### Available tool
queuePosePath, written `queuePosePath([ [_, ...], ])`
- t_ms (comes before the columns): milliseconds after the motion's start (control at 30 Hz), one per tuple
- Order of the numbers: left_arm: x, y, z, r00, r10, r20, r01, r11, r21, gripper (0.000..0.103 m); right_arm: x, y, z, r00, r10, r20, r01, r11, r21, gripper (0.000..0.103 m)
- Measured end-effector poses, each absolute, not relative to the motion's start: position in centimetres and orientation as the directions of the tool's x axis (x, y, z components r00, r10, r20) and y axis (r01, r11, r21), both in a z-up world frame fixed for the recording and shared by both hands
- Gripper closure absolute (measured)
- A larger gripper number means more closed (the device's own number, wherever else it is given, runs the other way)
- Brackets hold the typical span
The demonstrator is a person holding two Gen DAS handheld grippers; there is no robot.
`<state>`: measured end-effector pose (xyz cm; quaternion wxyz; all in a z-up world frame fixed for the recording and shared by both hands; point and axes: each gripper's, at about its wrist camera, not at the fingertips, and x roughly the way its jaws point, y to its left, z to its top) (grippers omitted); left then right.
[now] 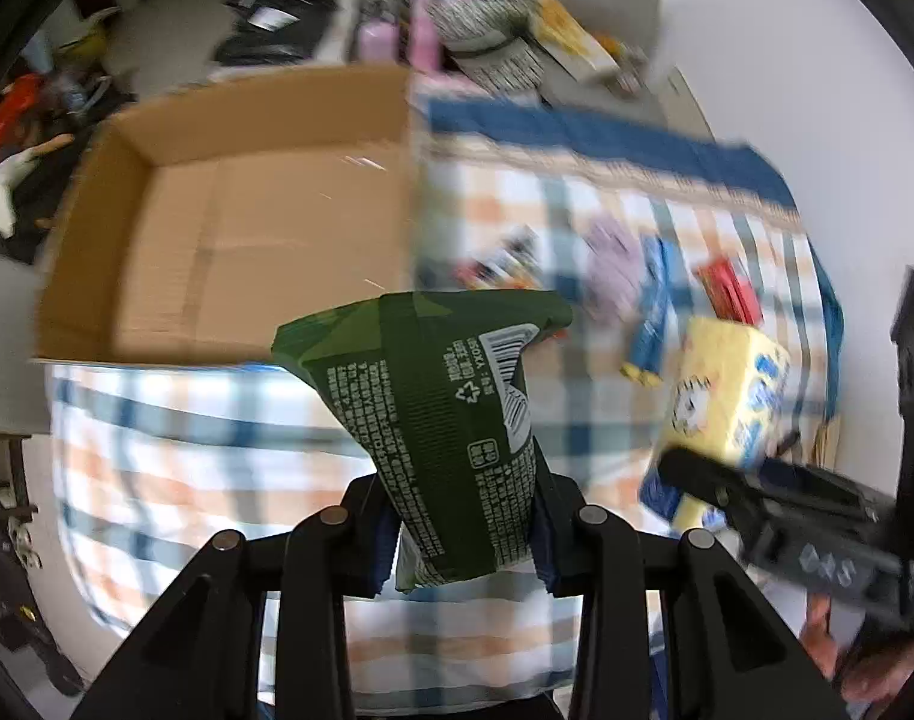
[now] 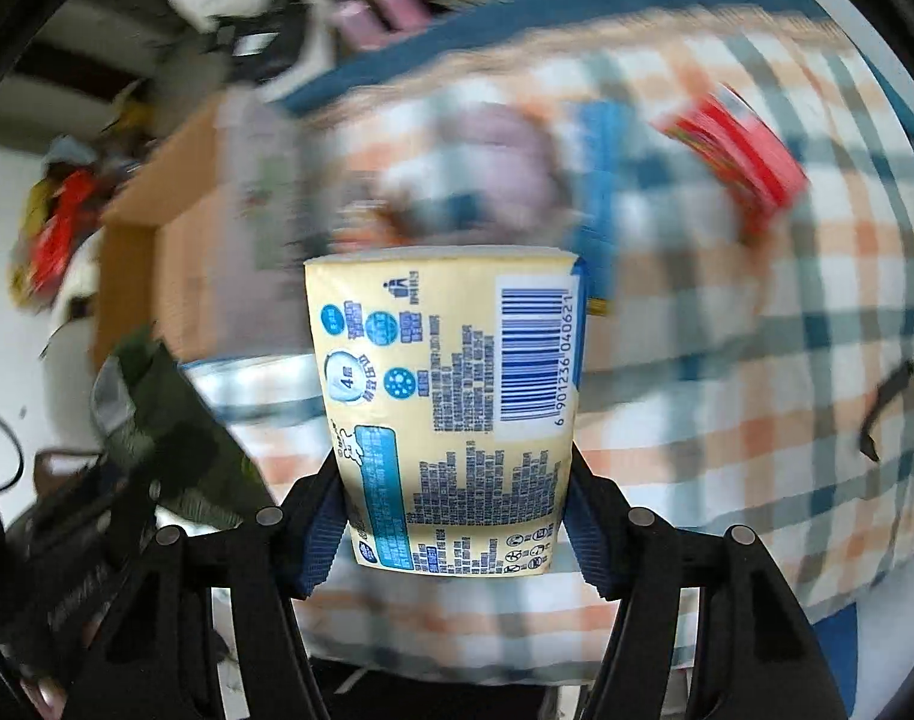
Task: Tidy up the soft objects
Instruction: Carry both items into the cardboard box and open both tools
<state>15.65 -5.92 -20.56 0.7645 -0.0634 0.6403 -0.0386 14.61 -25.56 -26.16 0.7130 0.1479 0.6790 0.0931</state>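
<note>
My left gripper is shut on a dark green soft pack and holds it above the checked tablecloth, just in front of an open cardboard box. My right gripper is shut on a yellow tissue pack with a blue barcode, held above the cloth. The yellow pack and right gripper show at the right of the left wrist view. The green pack shows at the left of the right wrist view.
Blurred soft packs lie on the cloth: a purple one, a blue one, a red one. Clutter stands behind the table. The box sits at the cloth's left side.
</note>
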Motion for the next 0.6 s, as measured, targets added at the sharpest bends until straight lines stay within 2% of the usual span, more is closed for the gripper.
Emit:
queuePosePath([
  [267,18.9,2.6,-17.6,0.243,-0.089,-0.966,-0.109,0.987,-0.118,0.071,18.7,-14.3,-18.8,0.105,0.399,-0.911,-0.124,0.914,0.386,0.037],
  [467,24.0,6.5,-18.5,0.224,-0.072,-0.972,-0.084,0.992,-0.093,0.071,23.7,-8.8,-18.7,0.11,0.332,-0.937,-0.147,0.938,0.315,0.037],
  [600,28.4,9.0,-20.8,0.162,-0.104,-0.981,-0.069,0.991,-0.116,0.071,27.4,-6.6,-20.8,0.094,0.285,-0.954,-0.129,0.954,0.272,0.037],
])
